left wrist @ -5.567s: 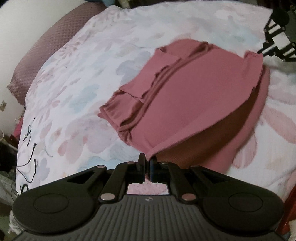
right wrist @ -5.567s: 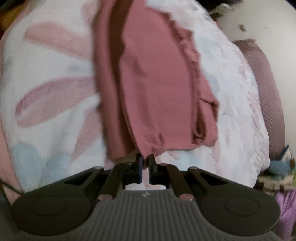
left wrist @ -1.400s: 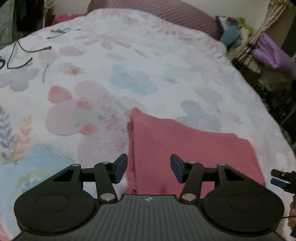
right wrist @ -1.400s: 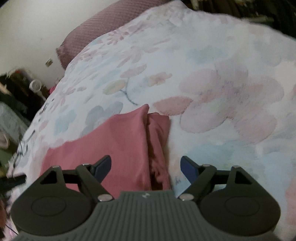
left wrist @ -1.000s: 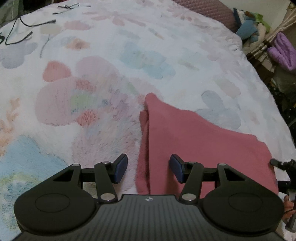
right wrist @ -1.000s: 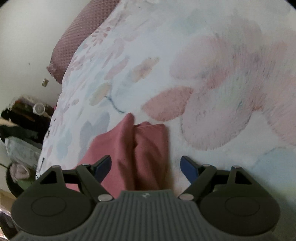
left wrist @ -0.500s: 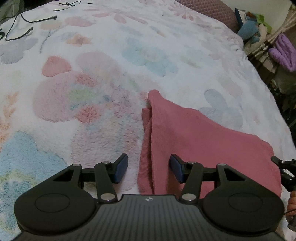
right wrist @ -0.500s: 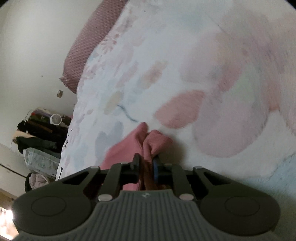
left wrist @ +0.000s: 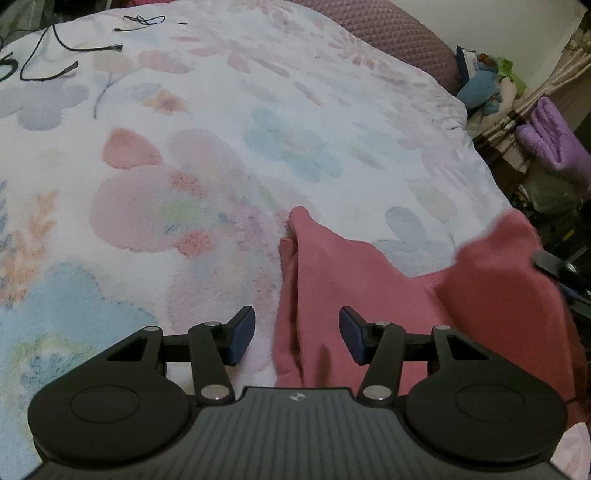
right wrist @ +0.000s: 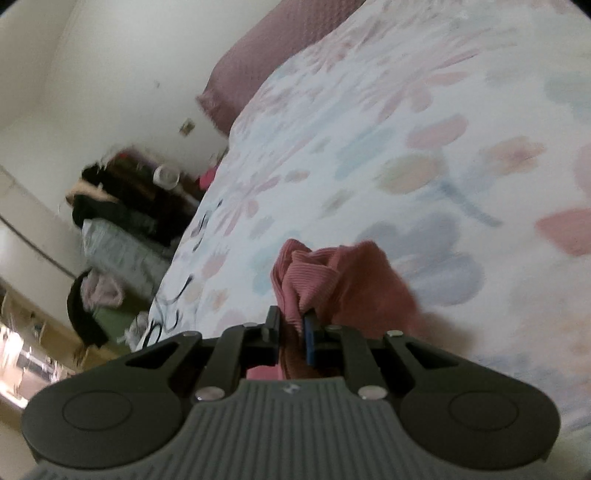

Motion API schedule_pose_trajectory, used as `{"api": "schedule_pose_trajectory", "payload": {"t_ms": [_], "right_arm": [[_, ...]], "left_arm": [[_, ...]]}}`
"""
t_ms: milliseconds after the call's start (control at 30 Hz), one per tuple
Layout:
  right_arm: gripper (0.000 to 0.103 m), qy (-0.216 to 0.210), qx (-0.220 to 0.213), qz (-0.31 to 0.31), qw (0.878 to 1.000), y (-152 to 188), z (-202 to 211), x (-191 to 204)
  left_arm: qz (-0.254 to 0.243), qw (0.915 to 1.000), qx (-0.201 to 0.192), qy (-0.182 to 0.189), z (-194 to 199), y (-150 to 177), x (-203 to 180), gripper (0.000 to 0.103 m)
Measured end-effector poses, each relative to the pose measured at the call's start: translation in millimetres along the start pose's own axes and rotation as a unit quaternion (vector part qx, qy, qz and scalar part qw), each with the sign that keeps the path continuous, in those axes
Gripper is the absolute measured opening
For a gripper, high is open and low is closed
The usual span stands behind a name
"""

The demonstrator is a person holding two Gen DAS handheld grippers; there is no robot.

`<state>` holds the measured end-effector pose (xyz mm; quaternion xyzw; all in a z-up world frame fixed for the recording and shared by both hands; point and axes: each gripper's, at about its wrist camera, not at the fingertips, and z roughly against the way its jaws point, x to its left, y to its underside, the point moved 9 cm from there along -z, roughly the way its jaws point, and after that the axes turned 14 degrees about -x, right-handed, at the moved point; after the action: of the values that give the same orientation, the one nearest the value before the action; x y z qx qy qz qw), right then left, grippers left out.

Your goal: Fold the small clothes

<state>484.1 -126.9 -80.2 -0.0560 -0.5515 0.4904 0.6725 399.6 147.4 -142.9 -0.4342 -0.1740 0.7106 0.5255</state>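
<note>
- left gripper [left wrist: 296, 334], nearest in its own view: jaws parted, holding nothing; the left edge of the pink ribbed garment [left wrist: 332, 295] lies between the pads without touching either.
- right gripper [right wrist: 291, 328]: jaws clamped on a bunched corner of the garment, which is raised off the floral fleece blanket [left wrist: 184, 184].
- in the left view that raised corner stands at 3 o'clock, blurred; the rest of the garment lies flat on the blanket, its far tip toward 12 o'clock of the left pads.
- risk: one pinched corner may drag the whole folded stack and undo the layers, since the left jaws pin nothing.
- risk: the thick bunch could slip out of the narrow grip mid-swing.
- farther off: black cables [left wrist: 48, 55] at 11 o'clock, a mauve pillow [left wrist: 388, 33] at 1 o'clock.
</note>
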Motion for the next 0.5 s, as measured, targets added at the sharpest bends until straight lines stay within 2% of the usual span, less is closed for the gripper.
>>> {"api": "schedule_pose_trajectory", "payload": {"t_ms": [200, 500], "right_arm": [[0.007, 0.006, 0.057, 0.03, 0.998, 58.0, -59.3, 49.9], [0.007, 0.054, 0.113, 0.057, 0.991, 125.6, -135.6, 55.6]], "left_arm": [[0.017, 0.9998, -0.005, -0.002, 2.8, -4.4, 18.6, 0.061], [0.026, 0.9996, -0.008, -0.002, 5.7, -8.6, 36.9, 0.061]]}}
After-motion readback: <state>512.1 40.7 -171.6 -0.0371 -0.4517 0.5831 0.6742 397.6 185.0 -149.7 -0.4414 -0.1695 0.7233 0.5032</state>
